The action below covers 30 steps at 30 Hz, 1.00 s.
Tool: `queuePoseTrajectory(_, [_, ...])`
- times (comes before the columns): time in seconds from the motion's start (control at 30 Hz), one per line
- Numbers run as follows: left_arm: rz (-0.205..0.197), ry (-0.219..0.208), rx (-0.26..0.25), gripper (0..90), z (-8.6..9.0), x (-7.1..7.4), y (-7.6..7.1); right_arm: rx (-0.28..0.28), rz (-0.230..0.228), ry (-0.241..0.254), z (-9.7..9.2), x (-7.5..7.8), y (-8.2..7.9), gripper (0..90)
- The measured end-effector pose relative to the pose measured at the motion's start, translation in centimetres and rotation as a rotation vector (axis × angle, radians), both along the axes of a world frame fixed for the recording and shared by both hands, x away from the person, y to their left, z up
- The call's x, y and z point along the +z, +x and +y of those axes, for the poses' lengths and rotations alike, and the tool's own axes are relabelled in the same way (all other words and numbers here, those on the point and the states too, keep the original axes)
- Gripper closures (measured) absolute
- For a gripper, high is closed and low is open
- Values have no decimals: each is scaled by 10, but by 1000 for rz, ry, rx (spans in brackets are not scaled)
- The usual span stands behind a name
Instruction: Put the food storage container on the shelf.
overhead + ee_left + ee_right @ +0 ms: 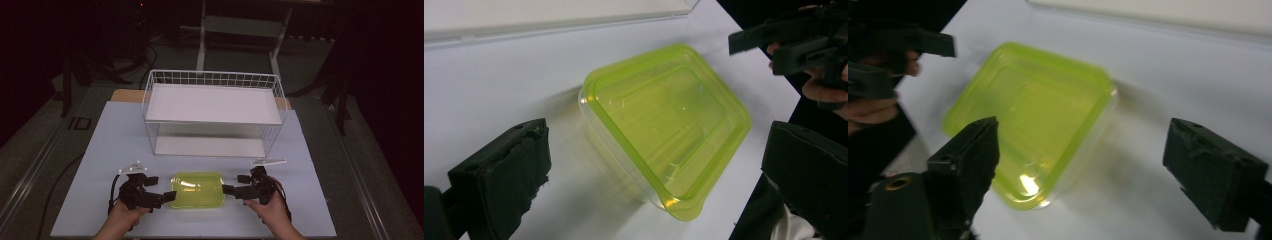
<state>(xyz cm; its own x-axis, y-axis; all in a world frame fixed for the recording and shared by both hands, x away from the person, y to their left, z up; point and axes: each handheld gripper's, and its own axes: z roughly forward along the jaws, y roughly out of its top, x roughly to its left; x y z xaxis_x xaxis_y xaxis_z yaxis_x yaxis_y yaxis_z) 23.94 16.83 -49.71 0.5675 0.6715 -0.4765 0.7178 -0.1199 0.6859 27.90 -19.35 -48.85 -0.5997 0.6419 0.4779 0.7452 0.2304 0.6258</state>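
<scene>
1. A lidded plastic container [197, 190], clear-walled under a yellow-green lid [667, 124], is being flanked at the near edge of the white table [115, 145] by 2 hand-held grippers.
2. The left gripper [159, 190] is being held just off the container's left short end, its jaws spread and empty; in the left gripper view the container is lying between and beyond those jaws.
3. The right gripper [231, 185] is being held at the opposite short end, likewise spread and gripping nothing, at about the same closeness as the left.
4. The container's long axis is running left to right, straight along the line joining both grippers, so a 2-sided pinch on the ends is judged the likely next move.
5. A white wire shelf rack [214, 111] is standing well behind the container, unoccupied.
</scene>
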Motion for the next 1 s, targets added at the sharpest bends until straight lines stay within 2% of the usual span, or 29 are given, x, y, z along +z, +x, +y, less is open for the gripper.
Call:
queuePoseTrajectory(0.13, [57,-43,8,2,-3,-4,2,-15,93,29,3,-6,3,222])
queuePoseTrajectory(0.2, [77,-65,1,2,-4,-7,3,-30,158,60,2,-10,6,273])
queuePoseTrajectory(0.23, [73,-73,1,37,-5,-8,2,-40,180,67,2,-11,7,303])
queuePoseTrajectory(0.27, [68,-75,23,103,-5,-8,2,-47,204,77,2,-13,8,329])
queuePoseTrajectory(0.3, [65,-100,24,153,-5,-9,2,-57,225,79,2,-14,8,348])
queuePoseTrajectory(0.33, [73,-109,24,161,-4,-10,2,-66,245,87,2,-16,9,372])
queuePoseTrajectory(0.37, [77,-97,35,166,-5,-11,3,-69,272,96,2,-17,9,402])
queuePoseTrajectory(0.47, [99,-101,54,240,-5,-14,2,-78,286,84,3,-19,7,454])
queuePoseTrajectory(0.53, [109,-75,74,293,-5,-17,2,-85,297,71,5,-21,6,488])
queuePoseTrajectory(0.63, [136,-67,83,356,-6,-21,2,-93,308,58,8,-24,6,551])
queuePoseTrajectory(0.73, [149,-60,83,450,-7,-23,2,-96,311,49,9,-26,5,587])
queuePoseTrajectory(0.77, [164,-57,83,450,-7,-25,3,-98,314,49,10,-26,5,610])
queuePoseTrajectory(0.83, [181,-61,79,535,-7,-27,3,-106,311,44,12,-27,5,666])
queuePoseTrajectory(0.93, [198,-53,76,618,-7,-29,4,-101,306,40,13,-26,5,694])
queuePoseTrajectory(0.97, [217,-57,67,618,-6,-31,4,-103,304,41,13,-25,4,716])
queuePoseTrajectory(1.0, [221,-69,64,662,-6,-31,4,-99,296,31,15,-24,4,730])
